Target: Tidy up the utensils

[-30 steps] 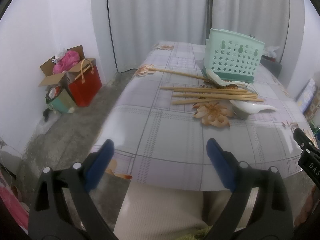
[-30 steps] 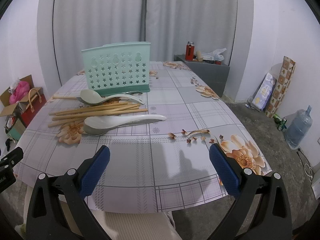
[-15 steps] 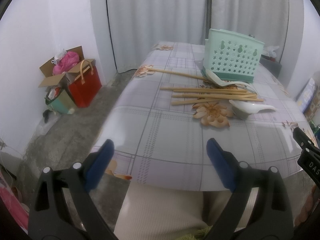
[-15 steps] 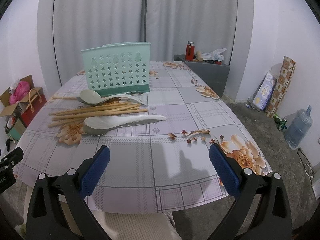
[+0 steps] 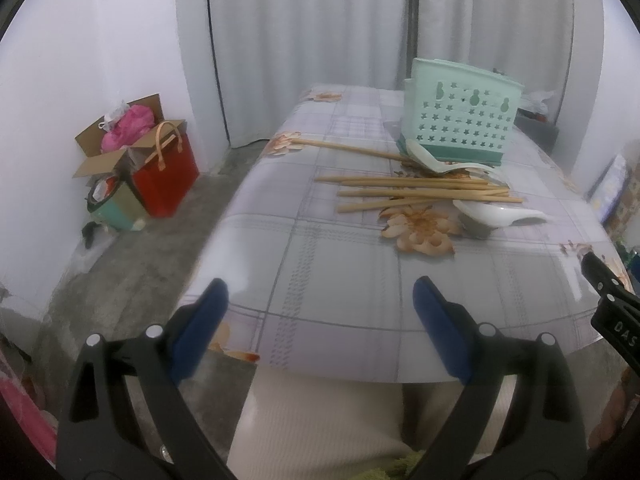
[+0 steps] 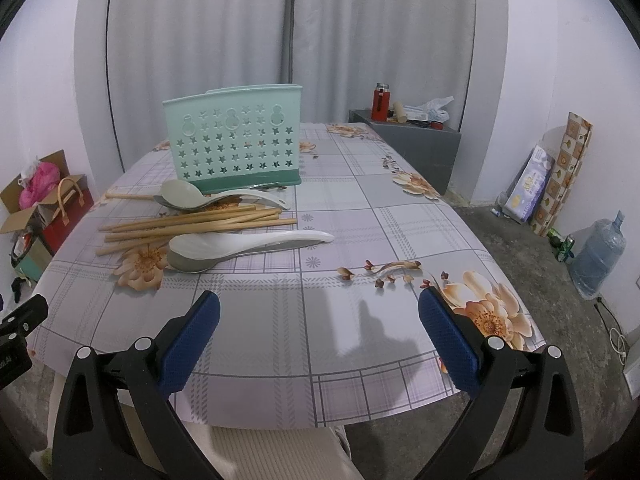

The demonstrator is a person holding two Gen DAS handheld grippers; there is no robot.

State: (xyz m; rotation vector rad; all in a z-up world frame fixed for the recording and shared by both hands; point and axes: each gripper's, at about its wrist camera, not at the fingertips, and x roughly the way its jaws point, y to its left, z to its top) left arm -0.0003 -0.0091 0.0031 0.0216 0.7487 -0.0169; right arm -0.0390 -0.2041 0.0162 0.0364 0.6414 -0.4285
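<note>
Two hand-held grippers hover at the near edge of a table [image 6: 360,208] covered in a plaid, flower-printed cloth. The left gripper [image 5: 320,320] and the right gripper [image 6: 320,324] each hold their blue-padded fingers spread wide, with nothing between them.

The utensils lie loose near the middle of the table. A mint-green holder [image 6: 236,140], pierced with star-shaped holes, stands upright toward the far side. Just in front of it rests a grey spoon [image 6: 180,194], its bowl beside the holder's base. A bundle of chopsticks [image 6: 192,224] lies roughly side by side across the cloth, with one stick [image 5: 348,148] set apart to the left. A white spoon [image 6: 248,242] lies nearest the grippers, touching the chopsticks, and it seems to sit on a second, darker spoon.

On the floor to the left stand a red bag [image 5: 166,176] and an open cardboard box. To the right, a water jug [image 6: 598,256] stands by the wall.
</note>
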